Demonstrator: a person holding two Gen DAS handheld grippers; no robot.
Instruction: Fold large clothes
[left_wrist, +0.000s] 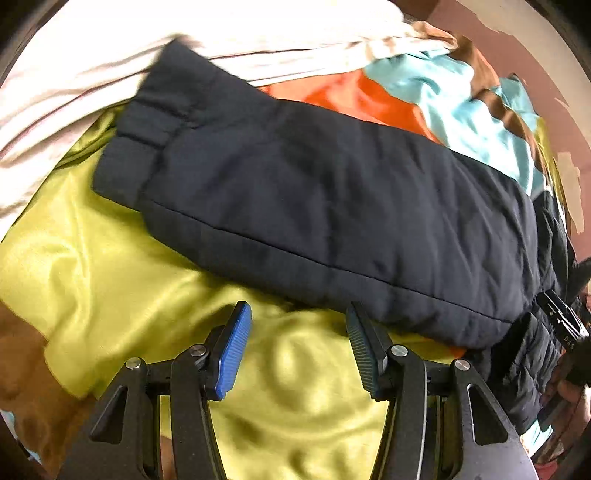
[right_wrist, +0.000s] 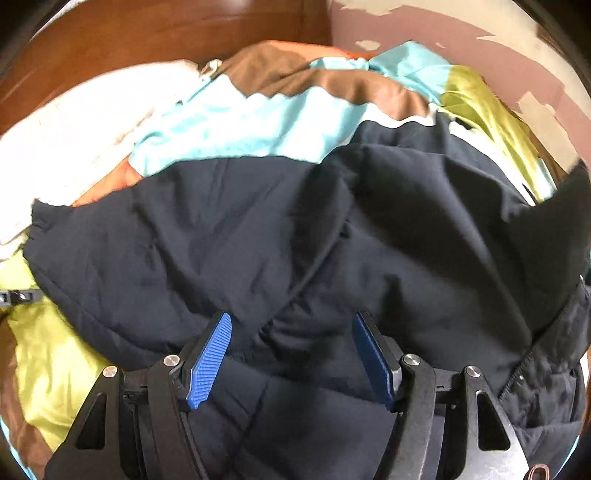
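On top of a bright patchwork blanket lies the dark puffy jacket, one sleeve stretched out. Left gripper hangs wide apart beside the sleeve, holding nothing. Right gripper hangs wide apart over the jacket's body, holding nothing.

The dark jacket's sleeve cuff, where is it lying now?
In the left wrist view the sleeve cuff lies upper left, on the yellow-green sheet, beside the white fabric.

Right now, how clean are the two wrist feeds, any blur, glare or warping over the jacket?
Left wrist: dark padded jacket fairly sharp, its cuff end and the white cloth smeared by motion blur; sheen on the yellow-green sheet. Right wrist: jacket softly blurred, folds readable. Both views: strong fisheye bending with dark corners.
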